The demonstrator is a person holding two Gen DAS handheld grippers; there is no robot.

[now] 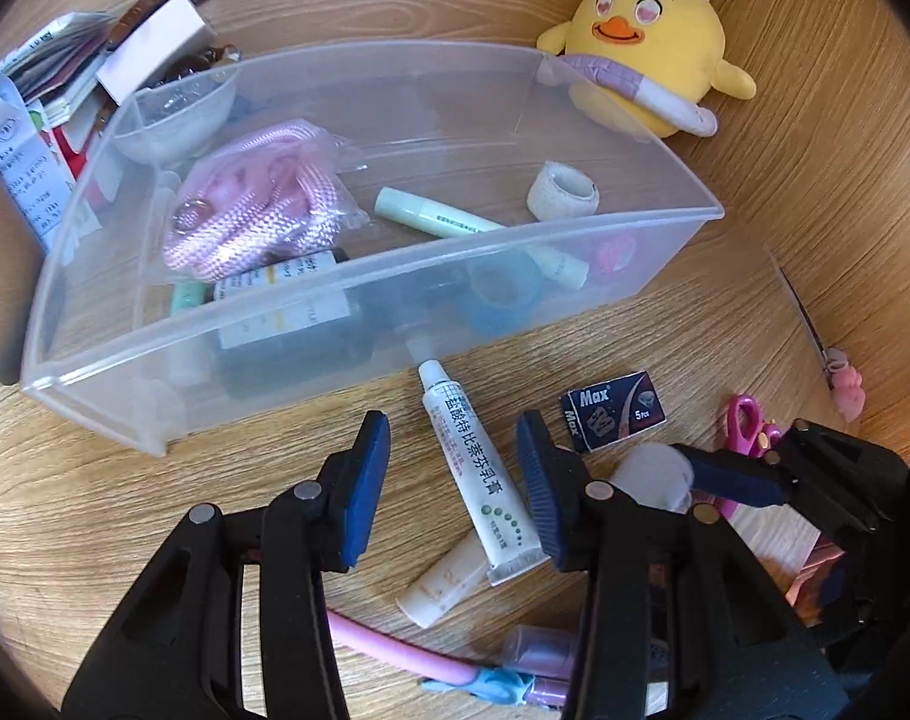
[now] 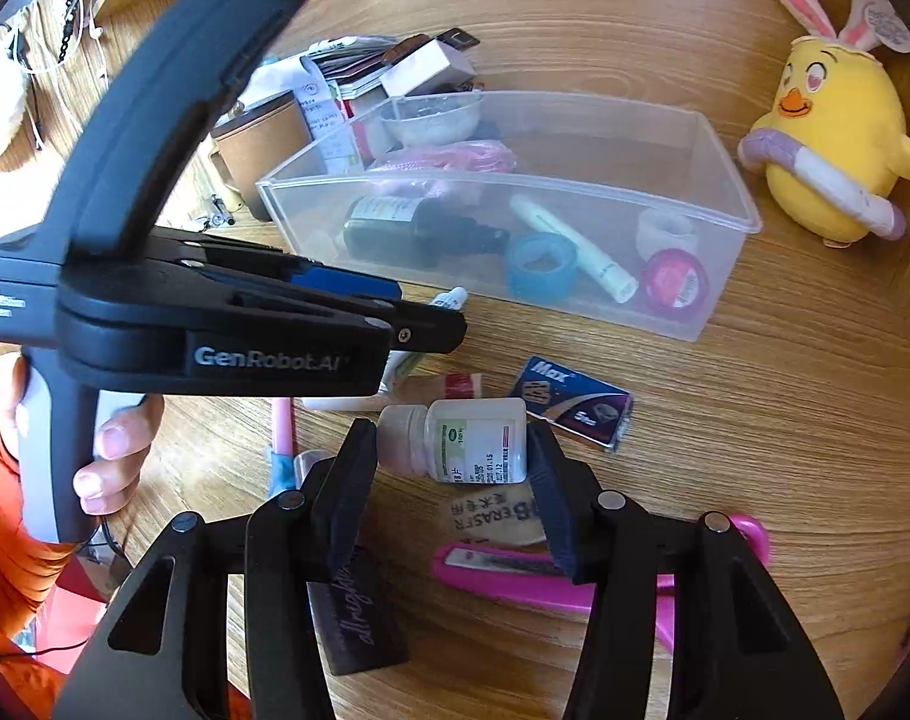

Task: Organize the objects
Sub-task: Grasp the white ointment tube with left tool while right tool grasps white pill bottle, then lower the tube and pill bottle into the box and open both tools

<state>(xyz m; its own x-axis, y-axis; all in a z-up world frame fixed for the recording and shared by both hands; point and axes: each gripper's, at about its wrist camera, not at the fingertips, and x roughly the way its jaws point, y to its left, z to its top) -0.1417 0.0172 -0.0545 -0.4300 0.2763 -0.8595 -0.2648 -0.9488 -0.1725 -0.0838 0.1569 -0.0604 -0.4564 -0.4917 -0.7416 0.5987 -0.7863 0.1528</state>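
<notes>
A clear plastic bin [image 1: 664, 240] [image 2: 724, 276] stands on the wooden table and holds a pink rope, a dark bottle, a green tube, tape rolls and a small bowl. My left gripper [image 1: 455, 480] is open, its fingers on either side of a white ointment tube [image 1: 472, 468] lying in front of the bin. My right gripper [image 2: 449, 462] is shut on a small white pill bottle [image 2: 466, 444], held sideways just above the table. The right gripper also shows in the left wrist view [image 1: 694, 474].
A dark blue Max box [image 1: 610, 411] [image 2: 574, 405] lies right of the tube. Pink scissors [image 2: 544, 576], an eraser [image 2: 490, 519], a pink pen [image 1: 395, 648] and a cream tube [image 1: 449, 582] lie near me. A yellow plush chick [image 1: 646, 42] [image 2: 838, 138] sits at right. Boxes and papers [image 1: 65, 90] are piled behind the bin at left.
</notes>
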